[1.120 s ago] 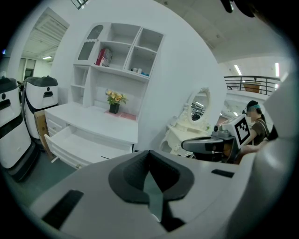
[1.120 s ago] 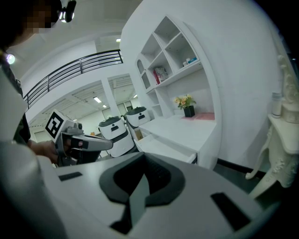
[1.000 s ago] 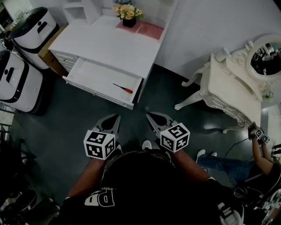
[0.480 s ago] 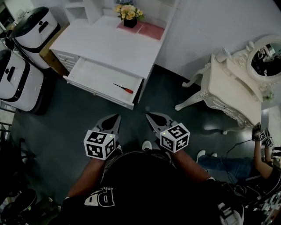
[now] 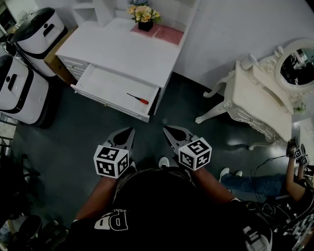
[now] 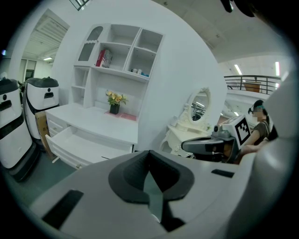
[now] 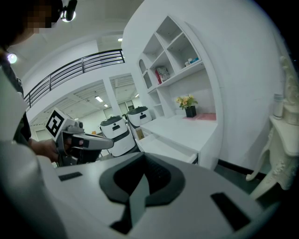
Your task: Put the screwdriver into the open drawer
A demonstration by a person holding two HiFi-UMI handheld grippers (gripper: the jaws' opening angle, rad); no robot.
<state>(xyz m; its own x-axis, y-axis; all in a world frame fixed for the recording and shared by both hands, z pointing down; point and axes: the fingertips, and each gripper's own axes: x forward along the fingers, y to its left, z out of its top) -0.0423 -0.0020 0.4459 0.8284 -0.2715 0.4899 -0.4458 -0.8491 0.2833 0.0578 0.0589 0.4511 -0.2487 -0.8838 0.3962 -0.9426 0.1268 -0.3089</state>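
Note:
A small screwdriver (image 5: 137, 98) with a red handle lies inside the open white drawer (image 5: 110, 84), near its right end. The drawer is pulled out from a white desk (image 5: 122, 49). Both grippers hang side by side over the dark floor, a good way in front of the drawer. My left gripper (image 5: 129, 130) has its jaws together and holds nothing. My right gripper (image 5: 167, 129) is shut too, with nothing between its jaws. In the left gripper view the drawer (image 6: 79, 144) shows beyond the closed tips (image 6: 149, 153). In the right gripper view the closed tips (image 7: 142, 156) face the desk (image 7: 180, 128).
Two white-and-black machines (image 5: 22, 59) stand left of the desk. A flower pot (image 5: 143, 14) sits at the desk's back. An ornate cream dressing table (image 5: 260, 98) with a mirror stands to the right. A seated person (image 5: 289, 186) with grippers is at the far right.
Neither gripper has moved. Only the person at the far right edge has shifted their hands slightly downward.

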